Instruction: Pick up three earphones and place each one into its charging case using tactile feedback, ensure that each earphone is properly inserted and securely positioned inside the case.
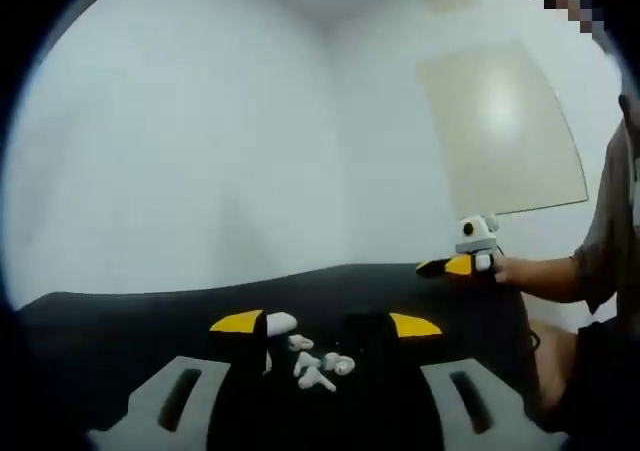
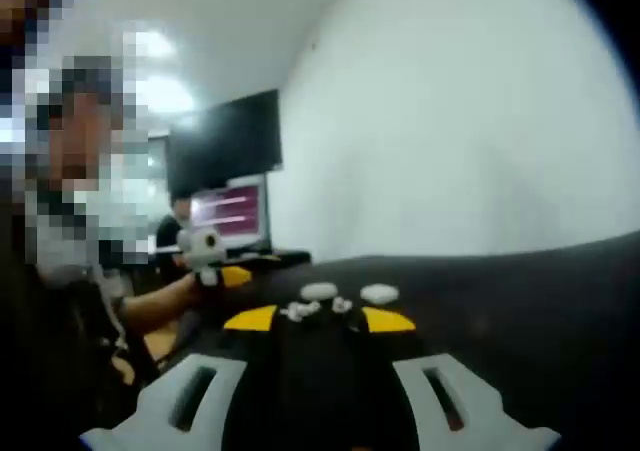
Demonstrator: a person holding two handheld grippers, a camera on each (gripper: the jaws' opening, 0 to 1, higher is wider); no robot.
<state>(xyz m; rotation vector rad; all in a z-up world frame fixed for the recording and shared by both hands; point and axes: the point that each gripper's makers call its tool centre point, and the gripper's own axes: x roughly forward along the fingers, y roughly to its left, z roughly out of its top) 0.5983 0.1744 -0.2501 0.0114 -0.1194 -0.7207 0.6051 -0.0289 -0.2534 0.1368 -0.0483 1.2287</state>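
Yellow-tipped fingers [image 1: 240, 321] of the left gripper [image 1: 325, 324] stand spread apart with nothing between them, and just beyond them a loose cluster of white earphones [image 1: 318, 366] lies on the black desk [image 1: 120, 321]. A rounded white piece, probably a charging case [image 1: 281, 322], sits at about ten o'clock from that cluster, close to the left fingertip. In the right gripper view, the right gripper [image 2: 318, 319] is likewise open and empty, with the earphones [image 2: 305, 309] and two white cases [image 2: 378, 293] just ahead of its tips.

Judging by this, the picking has not begun: no earphone is held or seated. The next move calls for bringing one gripper down over a single earphone and closing gently on it.

Plain white walls [image 1: 200, 151] ring the desk; a dark screen [image 2: 225, 146] hangs at ten o'clock in the right gripper view.
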